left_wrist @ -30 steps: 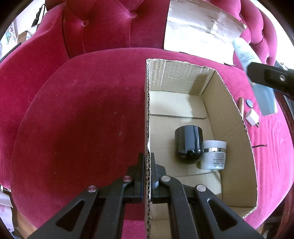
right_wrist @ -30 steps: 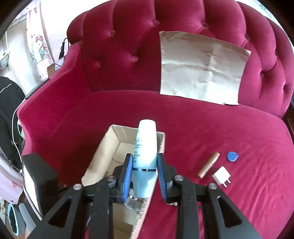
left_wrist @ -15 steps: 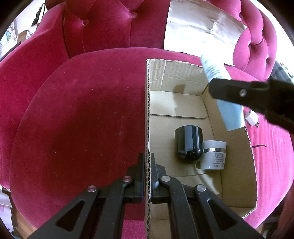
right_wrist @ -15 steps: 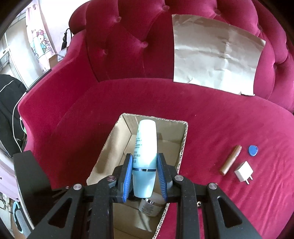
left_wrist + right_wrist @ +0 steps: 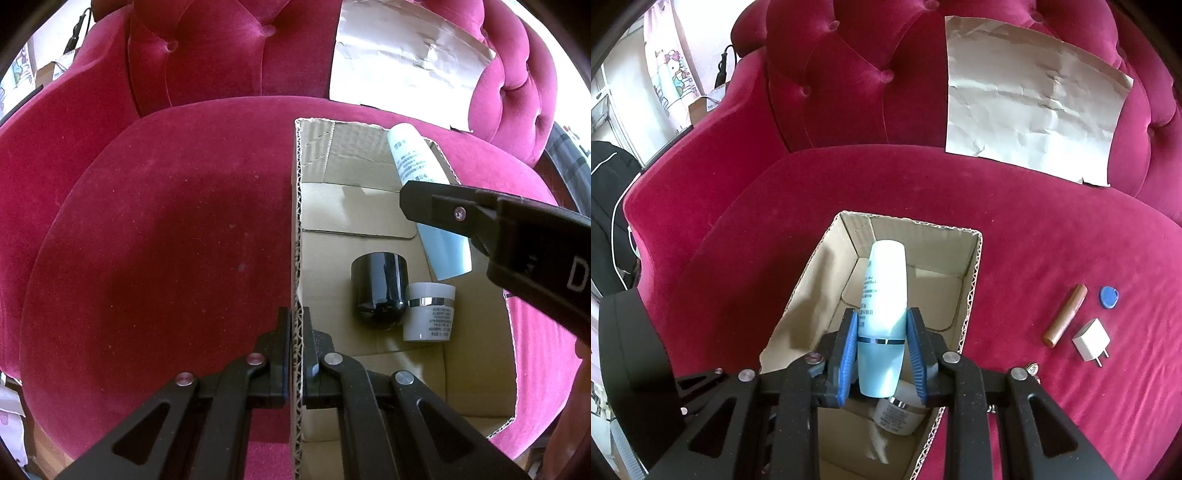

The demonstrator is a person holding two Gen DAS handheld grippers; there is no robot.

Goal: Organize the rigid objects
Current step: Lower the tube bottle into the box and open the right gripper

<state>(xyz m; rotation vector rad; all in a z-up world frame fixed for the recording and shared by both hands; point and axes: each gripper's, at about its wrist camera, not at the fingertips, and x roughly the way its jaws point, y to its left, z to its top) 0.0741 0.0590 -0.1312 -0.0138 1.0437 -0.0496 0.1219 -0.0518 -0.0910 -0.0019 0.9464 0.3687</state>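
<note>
Over the open cardboard box (image 5: 971,295) on the red sofa (image 5: 166,240): your right gripper (image 5: 882,354) is clenched on the pale blue bottle (image 5: 884,295), long axis running forward along the fingers, white end tilted ahead and down into the box. Below the bottle's base: black jar (image 5: 378,291) and white jar (image 5: 428,314), touching, so the free floor lies ahead toward the far wall. Your left gripper (image 5: 297,354) is clamped on the box's near side wall; cigar-shaped tube (image 5: 1065,314), blue tag (image 5: 1109,296) and white charger (image 5: 1091,339) remain outside
</note>
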